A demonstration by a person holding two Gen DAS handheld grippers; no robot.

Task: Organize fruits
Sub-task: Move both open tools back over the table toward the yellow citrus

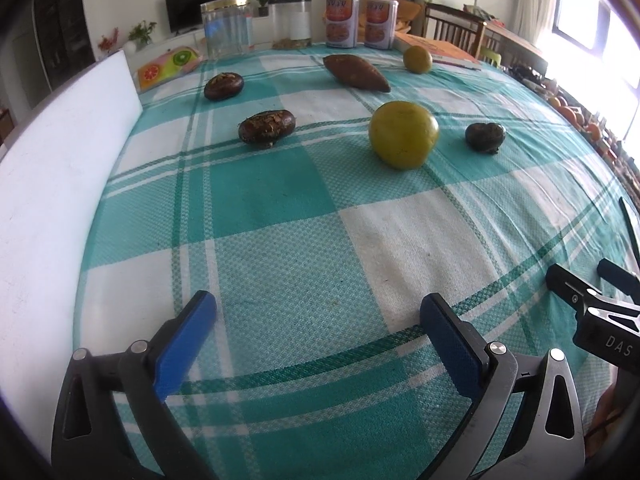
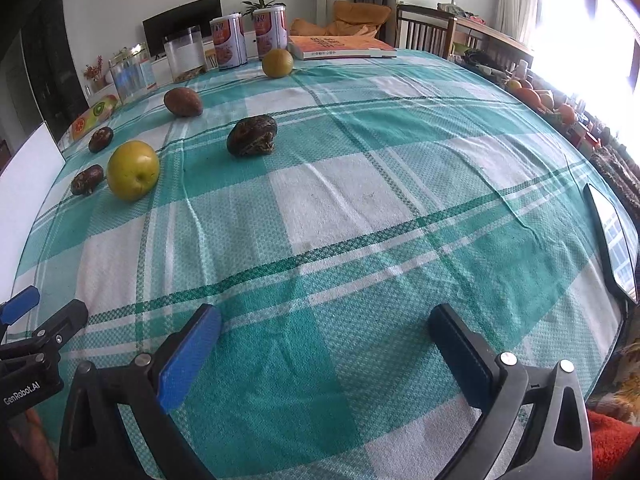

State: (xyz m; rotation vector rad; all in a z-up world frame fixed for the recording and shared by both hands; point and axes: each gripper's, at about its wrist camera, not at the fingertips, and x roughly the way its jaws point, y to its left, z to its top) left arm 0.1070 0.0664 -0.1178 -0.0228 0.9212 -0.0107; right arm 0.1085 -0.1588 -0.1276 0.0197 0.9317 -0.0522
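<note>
On the teal-and-white checked cloth (image 1: 280,184) lie a large yellow-green apple (image 1: 403,134), a smaller yellow-green fruit (image 1: 417,59), a brown sweet potato (image 1: 356,73) and three dark, rough water chestnuts (image 1: 267,127) (image 1: 223,85) (image 1: 485,137). My left gripper (image 1: 319,302) stands open over bare cloth, well short of the fruit, with nothing between its blue pads. Just to its right, my right gripper (image 2: 325,314) is open too and holds nothing. In the right wrist view the apple (image 2: 133,175) lies far left and one chestnut (image 2: 252,135) straight ahead.
A white board (image 1: 60,168) stands along the left edge. Clear jars (image 1: 226,26), two orange-labelled cans (image 1: 342,20), a book (image 2: 340,46) and a fruit-printed pouch (image 1: 168,65) line the far edge. A dark tablet (image 2: 612,240) lies at the right edge.
</note>
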